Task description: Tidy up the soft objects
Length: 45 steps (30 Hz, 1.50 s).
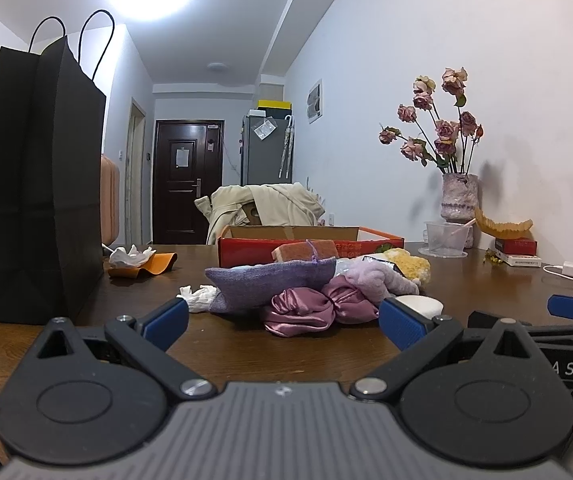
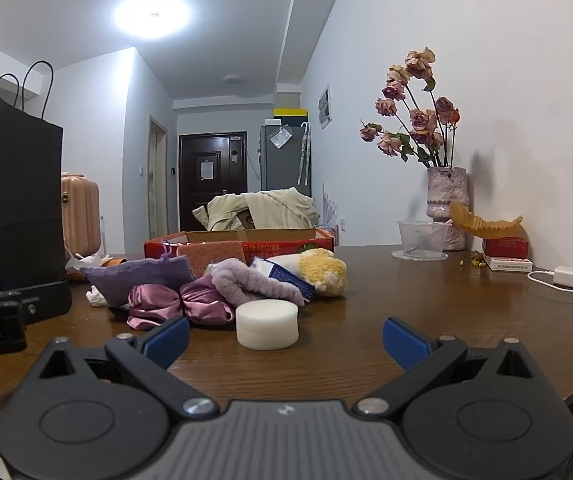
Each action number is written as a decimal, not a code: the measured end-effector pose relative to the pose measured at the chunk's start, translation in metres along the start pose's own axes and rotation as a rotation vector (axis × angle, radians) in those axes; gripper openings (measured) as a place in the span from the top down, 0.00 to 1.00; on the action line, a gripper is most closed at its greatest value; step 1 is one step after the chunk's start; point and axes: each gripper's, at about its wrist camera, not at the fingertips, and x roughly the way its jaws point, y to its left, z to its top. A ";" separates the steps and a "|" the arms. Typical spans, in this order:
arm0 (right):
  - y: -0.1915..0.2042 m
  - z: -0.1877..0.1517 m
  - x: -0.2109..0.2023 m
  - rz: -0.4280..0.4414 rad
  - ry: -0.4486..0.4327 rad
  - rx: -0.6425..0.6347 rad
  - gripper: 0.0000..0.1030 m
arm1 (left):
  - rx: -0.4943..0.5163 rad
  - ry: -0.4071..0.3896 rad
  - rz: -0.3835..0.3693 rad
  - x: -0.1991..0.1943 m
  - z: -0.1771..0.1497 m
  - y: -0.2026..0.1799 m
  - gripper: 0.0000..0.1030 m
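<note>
A heap of soft things lies mid-table: a purple knit pouch [image 1: 270, 282] [image 2: 138, 276], a pink satin scrunchie [image 1: 318, 310] [image 2: 178, 306], a lilac fluffy band [image 1: 382, 280] [image 2: 254, 280], a yellow plush [image 1: 410, 266] [image 2: 324, 272], an orange sponge [image 1: 304, 250] [image 2: 210, 254] and a white foam disc [image 2: 267, 325] [image 1: 422, 305]. Behind them stands a shallow red cardboard box [image 1: 246, 252] [image 2: 286, 246]. My left gripper [image 1: 284, 322] is open just short of the scrunchie. My right gripper [image 2: 286, 340] is open, the foam disc just ahead between its fingers.
A tall black paper bag [image 1: 42, 184] [image 2: 10, 200] stands at the left. Crumpled tissue [image 1: 132, 256] and an orange strip [image 1: 158, 264] lie beside it. A vase of dried roses [image 1: 458, 196] [image 2: 446, 204], a clear plastic cup [image 2: 422, 238], small boxes and a white charger [image 2: 566, 276] line the right wall.
</note>
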 end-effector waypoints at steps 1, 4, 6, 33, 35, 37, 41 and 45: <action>0.000 0.000 0.000 0.000 0.000 -0.001 0.00 | -0.003 0.000 0.001 0.001 0.000 0.000 0.00; 0.000 -0.001 0.001 -0.004 0.001 0.001 0.00 | -0.002 0.001 0.001 0.001 0.000 0.000 0.00; 0.000 -0.001 0.001 -0.006 0.002 0.003 0.00 | 0.000 0.000 -0.001 0.001 0.000 0.000 0.00; -0.002 0.005 0.009 -0.013 -0.020 0.004 0.00 | 0.012 0.012 -0.019 0.009 0.004 -0.001 0.00; -0.001 0.006 0.013 -0.016 -0.017 0.001 0.00 | 0.013 0.019 -0.020 0.013 0.004 0.000 0.00; 0.001 0.009 0.018 -0.009 -0.008 -0.002 0.00 | 0.011 0.029 -0.025 0.017 0.007 0.001 0.00; -0.001 0.029 0.029 0.032 -0.008 0.025 0.00 | 0.014 0.044 -0.022 0.033 0.032 0.009 0.00; 0.002 0.058 0.071 0.195 0.061 0.064 0.00 | -0.034 0.064 -0.027 0.068 0.061 0.029 0.00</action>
